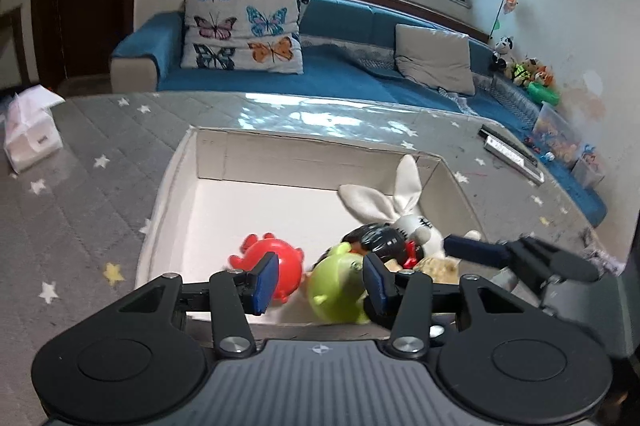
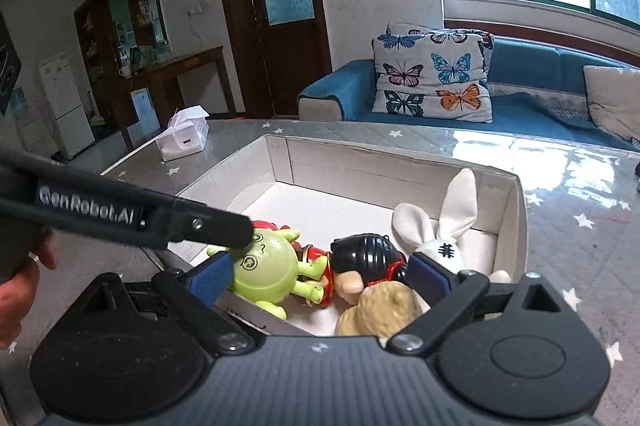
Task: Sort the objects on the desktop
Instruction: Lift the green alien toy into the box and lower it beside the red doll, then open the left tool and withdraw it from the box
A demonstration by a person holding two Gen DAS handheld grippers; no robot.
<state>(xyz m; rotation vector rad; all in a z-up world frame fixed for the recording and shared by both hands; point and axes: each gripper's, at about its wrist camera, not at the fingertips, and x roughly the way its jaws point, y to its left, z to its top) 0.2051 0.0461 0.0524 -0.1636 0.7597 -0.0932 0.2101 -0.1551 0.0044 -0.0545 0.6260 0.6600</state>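
A shallow white cardboard box (image 1: 304,162) (image 2: 360,162) sits on the grey star-patterned table. Inside it lie a red crab toy (image 1: 276,258), a green round-headed monster toy (image 1: 340,286) (image 2: 268,266), a black-haired doll (image 1: 380,238) (image 2: 364,258), a white rabbit plush (image 1: 400,202) (image 2: 444,222) and a tan plush (image 2: 380,310). My left gripper (image 1: 320,278) is open over the box's near edge, above the red and green toys. My right gripper (image 2: 320,278) is open over the near edge, its jaws spanning the green toy and the doll. The right gripper also shows in the left wrist view (image 1: 520,254).
A white tissue pack (image 1: 32,134) (image 2: 184,138) lies at the table's far left. A remote-like bar (image 1: 512,154) lies at the far right edge. A blue sofa (image 1: 360,78) with a butterfly cushion stands behind the table.
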